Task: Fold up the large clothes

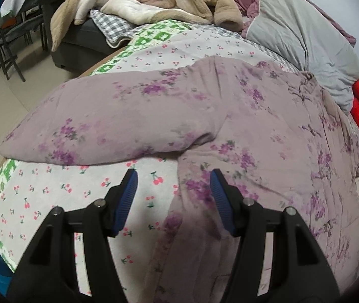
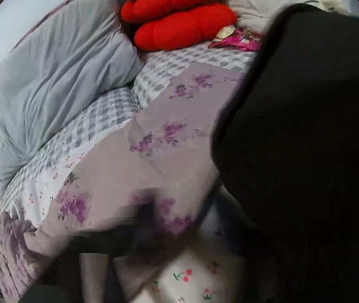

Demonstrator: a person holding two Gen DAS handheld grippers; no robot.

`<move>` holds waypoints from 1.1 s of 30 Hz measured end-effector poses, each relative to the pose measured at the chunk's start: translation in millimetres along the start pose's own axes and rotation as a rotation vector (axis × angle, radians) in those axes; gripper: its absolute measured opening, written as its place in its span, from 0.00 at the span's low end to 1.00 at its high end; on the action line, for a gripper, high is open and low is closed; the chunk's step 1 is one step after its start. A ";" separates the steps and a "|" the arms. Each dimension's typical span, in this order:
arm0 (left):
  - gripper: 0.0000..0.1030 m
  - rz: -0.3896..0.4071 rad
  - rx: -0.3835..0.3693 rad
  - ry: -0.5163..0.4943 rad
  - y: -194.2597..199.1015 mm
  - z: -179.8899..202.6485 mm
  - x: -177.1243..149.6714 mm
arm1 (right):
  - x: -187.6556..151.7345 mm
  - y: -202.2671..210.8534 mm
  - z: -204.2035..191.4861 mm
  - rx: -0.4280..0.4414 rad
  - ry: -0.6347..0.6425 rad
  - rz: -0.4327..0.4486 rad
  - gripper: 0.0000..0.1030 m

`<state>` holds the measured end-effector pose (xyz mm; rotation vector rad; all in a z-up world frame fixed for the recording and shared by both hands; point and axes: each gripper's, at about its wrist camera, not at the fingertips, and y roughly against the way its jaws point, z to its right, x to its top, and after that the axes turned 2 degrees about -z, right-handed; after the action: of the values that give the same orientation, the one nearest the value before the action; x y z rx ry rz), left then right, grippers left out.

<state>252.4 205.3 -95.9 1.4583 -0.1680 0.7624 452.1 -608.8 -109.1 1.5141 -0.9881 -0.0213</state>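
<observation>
Mid-fold: the floral padded garment (image 1: 230,116) lies spread on the bed (image 1: 53,197). Left tool (image 1: 174,176) hovers released above its near hem; right tool's state I cannot tell. Next, pinch that hem

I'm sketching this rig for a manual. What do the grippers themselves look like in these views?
The left gripper has two angular matte-black fingers with triangular cutouts and round silver pins, tipped with ribbed blue pads. The right gripper cannot be described: floral garment drapes over the lens, showing only blurred dark shapes. No cables or markings show.
</observation>
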 end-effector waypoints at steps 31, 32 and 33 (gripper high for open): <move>0.59 -0.024 -0.173 0.068 15.9 15.6 -4.4 | -313.5 184.7 -267.1 0.424 1.225 0.337 0.32; 0.59 -0.030 -0.184 0.075 16.2 14.1 -4.6 | -350.9 165.6 -272.8 0.383 1.352 0.266 0.32; 0.59 -0.030 -0.194 0.079 17.8 12.0 -4.5 | -366.3 158.2 -272.5 0.372 1.397 0.241 0.32</move>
<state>243.1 191.3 -81.9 1.2424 -0.1544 0.7567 281.4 -156.8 -105.2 1.2697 0.0030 1.2722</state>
